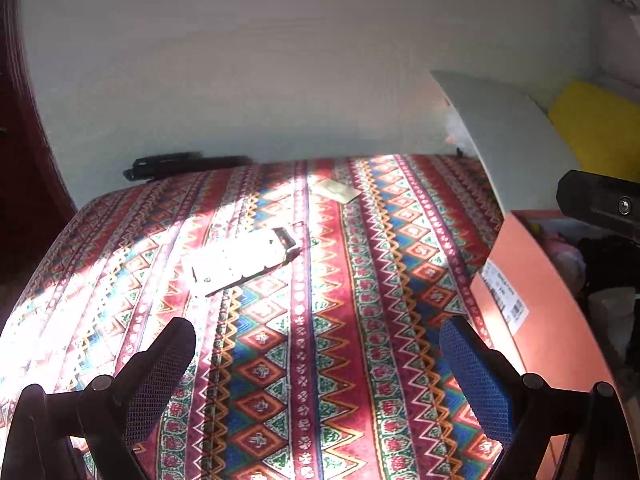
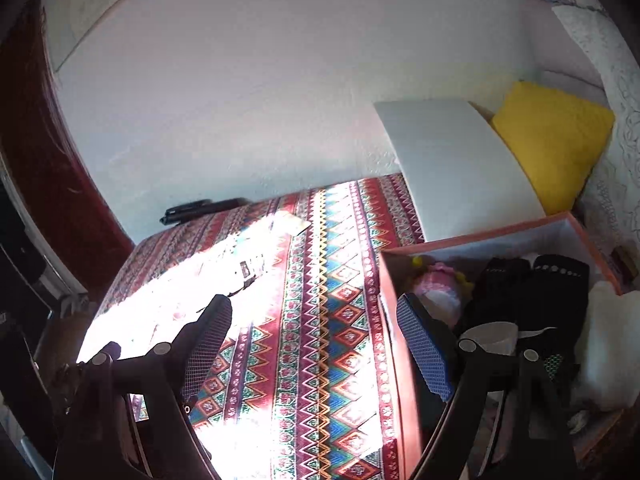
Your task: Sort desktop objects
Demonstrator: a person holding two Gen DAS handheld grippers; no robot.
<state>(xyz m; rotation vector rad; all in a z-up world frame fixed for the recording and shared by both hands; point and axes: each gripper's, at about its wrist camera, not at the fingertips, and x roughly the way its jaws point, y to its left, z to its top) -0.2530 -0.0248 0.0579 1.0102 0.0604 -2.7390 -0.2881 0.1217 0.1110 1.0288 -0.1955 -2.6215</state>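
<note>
A white flat box with a black end [image 1: 240, 262] lies in bright sunlight on the patterned tablecloth [image 1: 328, 320], and a small pale card [image 1: 339, 191] rests farther back. My left gripper [image 1: 316, 364] hovers open over the cloth, in front of the box, with nothing between its fingers. In the right wrist view the same box [image 2: 244, 270] and card [image 2: 294, 224] show washed out by glare. My right gripper [image 2: 314, 334] is open and empty at the left wall of the orange box [image 2: 394, 360], which holds black items [image 2: 532, 284], a pink thing [image 2: 438, 284] and something white.
The orange box's white lid [image 2: 460, 168] stands raised at the back, with a yellow cushion [image 2: 556, 140] behind it. A black folded object [image 1: 180, 164] lies along the table's far edge against the white wall. Part of the other gripper [image 1: 600, 200] shows at right.
</note>
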